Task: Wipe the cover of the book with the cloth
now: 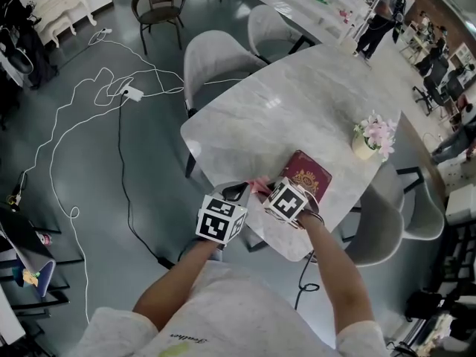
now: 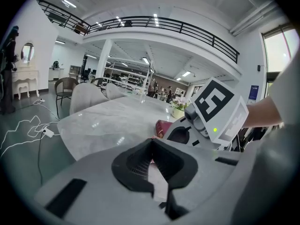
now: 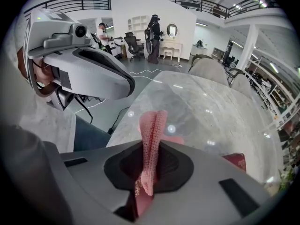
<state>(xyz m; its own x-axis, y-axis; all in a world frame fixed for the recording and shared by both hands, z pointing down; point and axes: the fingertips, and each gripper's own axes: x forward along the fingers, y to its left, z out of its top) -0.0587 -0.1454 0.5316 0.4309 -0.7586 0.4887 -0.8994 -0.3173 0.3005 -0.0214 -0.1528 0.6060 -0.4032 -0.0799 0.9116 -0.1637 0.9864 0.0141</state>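
Book just beside right hand-held gripper, cloth in its jaws.

the person wears a pale grey short-sleeved t-shirt with small dark script lettering near the collar. each hand carries a light grey moulded plastic tool, the left gripper and the right gripper, with black ribbed pads lining the jaws and dark rectangular slots in the shell. each bears a white cube with black square markers; a small green light glows on the right one.
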